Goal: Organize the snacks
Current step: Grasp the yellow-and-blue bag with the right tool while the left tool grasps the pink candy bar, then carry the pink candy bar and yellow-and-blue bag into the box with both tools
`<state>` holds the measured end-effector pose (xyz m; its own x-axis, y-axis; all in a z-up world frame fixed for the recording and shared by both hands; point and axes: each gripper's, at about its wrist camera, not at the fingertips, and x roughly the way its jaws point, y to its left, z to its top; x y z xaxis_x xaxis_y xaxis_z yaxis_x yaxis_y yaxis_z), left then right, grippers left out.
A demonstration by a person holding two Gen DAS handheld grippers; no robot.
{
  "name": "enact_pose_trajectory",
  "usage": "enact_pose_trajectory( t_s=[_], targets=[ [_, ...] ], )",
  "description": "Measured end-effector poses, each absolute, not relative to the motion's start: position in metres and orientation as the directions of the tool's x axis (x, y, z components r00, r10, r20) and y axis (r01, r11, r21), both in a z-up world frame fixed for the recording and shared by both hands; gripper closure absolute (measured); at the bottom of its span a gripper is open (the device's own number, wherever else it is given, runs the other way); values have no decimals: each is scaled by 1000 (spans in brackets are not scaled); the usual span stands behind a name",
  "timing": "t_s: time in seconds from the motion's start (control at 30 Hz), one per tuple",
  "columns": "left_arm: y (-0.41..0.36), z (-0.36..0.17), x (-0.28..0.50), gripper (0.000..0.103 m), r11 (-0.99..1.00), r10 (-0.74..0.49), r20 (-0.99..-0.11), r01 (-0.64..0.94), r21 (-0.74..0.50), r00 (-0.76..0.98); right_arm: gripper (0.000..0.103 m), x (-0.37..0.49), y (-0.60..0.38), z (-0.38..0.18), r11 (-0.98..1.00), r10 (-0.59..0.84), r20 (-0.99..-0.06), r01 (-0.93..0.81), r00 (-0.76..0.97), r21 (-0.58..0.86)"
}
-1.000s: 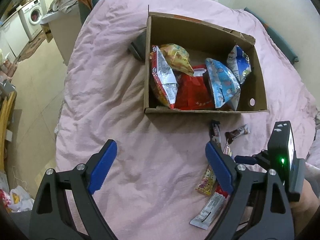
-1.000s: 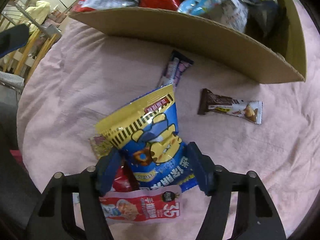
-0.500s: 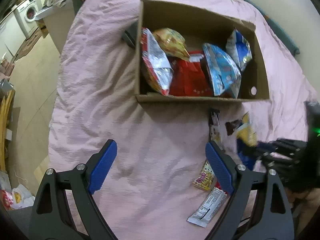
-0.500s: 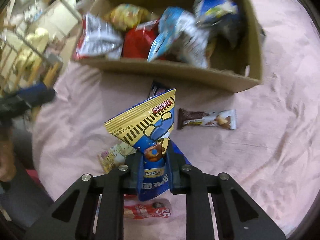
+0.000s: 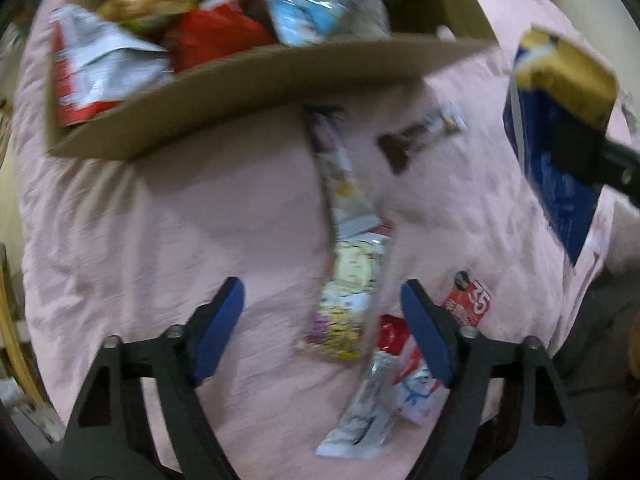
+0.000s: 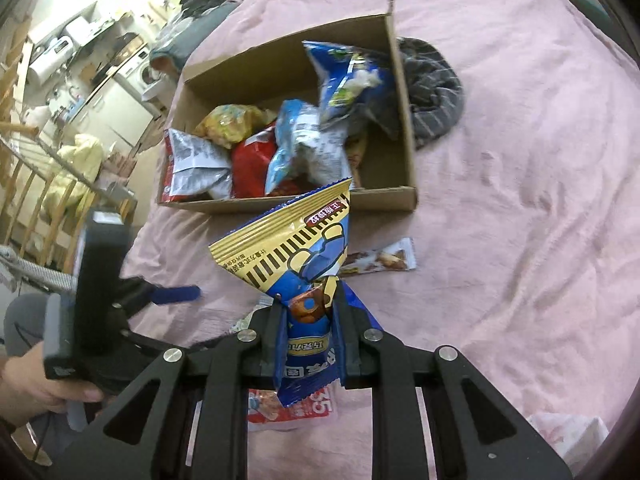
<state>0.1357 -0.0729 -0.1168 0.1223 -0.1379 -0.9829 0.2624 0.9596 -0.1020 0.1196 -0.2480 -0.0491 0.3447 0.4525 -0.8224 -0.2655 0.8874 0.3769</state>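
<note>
My right gripper (image 6: 306,320) is clamped on the lower half of a blue and yellow snack bag (image 6: 296,248), which hangs clear of the pink bedspread (image 6: 520,200) with its sealed yellow top fanned out toward the cardboard box (image 6: 384,196). The box sits just beyond the bag and is already crowded: a red and silver bag (image 6: 196,160), a yellow bag (image 6: 230,122), a red one (image 6: 252,164), a light blue one (image 6: 302,148) and a dark blue one (image 6: 344,76) leaning on its far right wall. A grey striped cloth (image 6: 434,88) lies against the outside of that wall. A chocolate bar (image 6: 380,262) lies on the bedspread between the held bag and the box's near wall. My left gripper (image 5: 322,328) has just been closing its jaws, yet they stand apart with nothing pressed between them; a pale yellow packet (image 5: 348,300) lies below the gap, a long wrapper (image 5: 332,160) beyond it, a silver bar (image 5: 364,416) and a red and white packet (image 5: 468,304) by the right finger. This view is blurred.
</note>
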Motion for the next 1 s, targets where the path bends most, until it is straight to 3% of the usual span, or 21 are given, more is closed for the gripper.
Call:
enact_pose_trajectory(
  t_s=[0.23,0.6,1.0],
  targets=[
    [-88,-136,137,77,948,-69,-994,316,-37,90,83,114,-260,-52,893,444,-828,-252,343,374],
    [-39,-121,120,78,976,-65,-991,216,-39,117,84,115,-236,-50,878,462,-826,-302,324,373],
    [9,-38,121,78,996,-73,-896,-8,-85,438,84,119,-218,-41,861,493,-801,-324,339,392]
  ],
)
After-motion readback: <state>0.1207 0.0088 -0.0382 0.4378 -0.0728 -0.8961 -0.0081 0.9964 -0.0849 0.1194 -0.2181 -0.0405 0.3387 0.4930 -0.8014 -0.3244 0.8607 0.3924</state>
